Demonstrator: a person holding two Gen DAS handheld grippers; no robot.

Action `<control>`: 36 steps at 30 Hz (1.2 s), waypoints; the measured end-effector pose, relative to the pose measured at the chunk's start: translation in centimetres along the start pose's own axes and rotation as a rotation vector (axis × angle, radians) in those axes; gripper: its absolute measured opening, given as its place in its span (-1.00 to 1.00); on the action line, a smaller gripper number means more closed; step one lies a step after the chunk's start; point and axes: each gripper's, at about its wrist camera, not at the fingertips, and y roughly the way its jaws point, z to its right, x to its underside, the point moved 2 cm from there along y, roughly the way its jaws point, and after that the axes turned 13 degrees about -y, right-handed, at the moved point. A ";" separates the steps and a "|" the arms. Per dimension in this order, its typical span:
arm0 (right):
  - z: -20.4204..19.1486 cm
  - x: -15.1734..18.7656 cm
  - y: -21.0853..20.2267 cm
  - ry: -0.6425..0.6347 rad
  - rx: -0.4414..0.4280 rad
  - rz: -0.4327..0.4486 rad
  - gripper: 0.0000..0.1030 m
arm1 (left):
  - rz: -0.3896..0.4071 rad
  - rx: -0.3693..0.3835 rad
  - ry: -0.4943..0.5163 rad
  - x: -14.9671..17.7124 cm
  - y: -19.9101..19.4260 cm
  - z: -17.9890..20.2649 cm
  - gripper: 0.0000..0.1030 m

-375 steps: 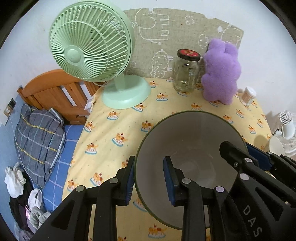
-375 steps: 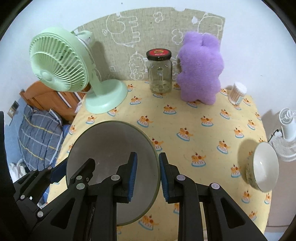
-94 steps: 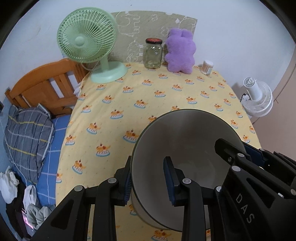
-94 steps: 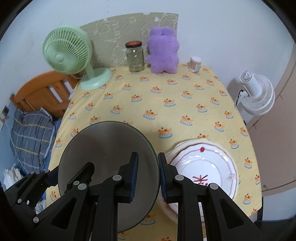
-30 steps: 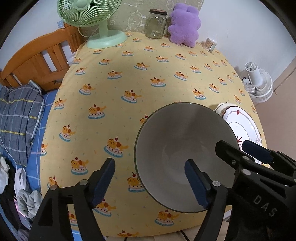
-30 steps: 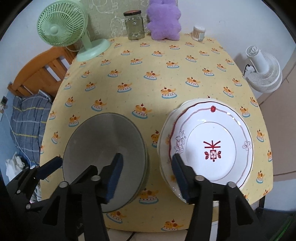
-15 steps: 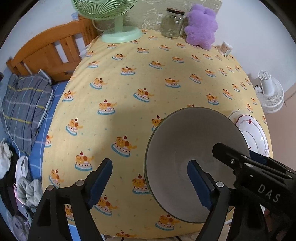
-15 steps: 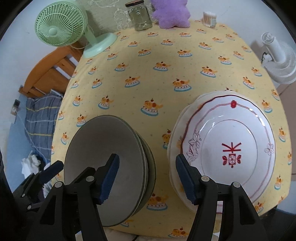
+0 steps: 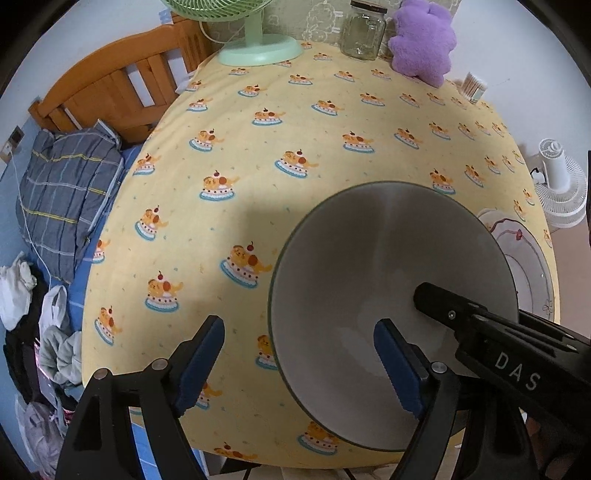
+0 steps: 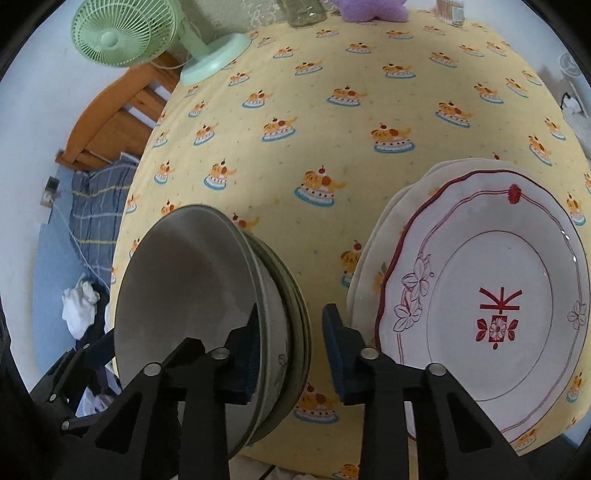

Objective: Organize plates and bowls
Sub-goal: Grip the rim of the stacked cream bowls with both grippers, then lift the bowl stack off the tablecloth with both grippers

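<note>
A grey-white bowl (image 10: 184,295) sits nested on top of other green-rimmed bowls (image 10: 295,314) near the table's front edge. My right gripper (image 10: 293,350) straddles the stack's right rim and its jaws are closing. Its left pad is inside the top bowl, and a narrow gap remains between its right pad and the outer rim. My left gripper (image 9: 299,365) stands open across the left rim of the same bowl (image 9: 388,277), touching nothing. A stack of white plates, the top one with a red pattern (image 10: 498,314), lies just right of the bowls.
The table wears a yellow cloth (image 9: 295,147). A green fan (image 10: 125,33), a glass jar (image 9: 364,33), a purple plush toy (image 9: 424,40) and a small swab container (image 9: 474,86) line the far side. A bed (image 9: 66,192) lies left, a white floor fan (image 9: 561,184) right.
Both grippers carried the bowl, set it on the other bowls beside the plates and opened. In the last half second the right gripper's jaws narrowed around the stack's rim and it came lower.
</note>
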 end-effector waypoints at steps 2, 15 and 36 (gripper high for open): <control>-0.4 -0.1 0.0 -0.015 0.010 -0.004 -0.46 | -0.001 0.006 0.005 0.0 0.1 0.1 0.64; -0.8 -0.2 0.2 0.058 0.100 -0.002 -0.40 | -0.045 0.173 0.088 -1.2 2.0 -0.2 0.55; -0.6 -0.2 0.7 0.091 0.079 0.025 -0.30 | -0.069 0.285 0.077 -1.2 2.8 0.2 0.03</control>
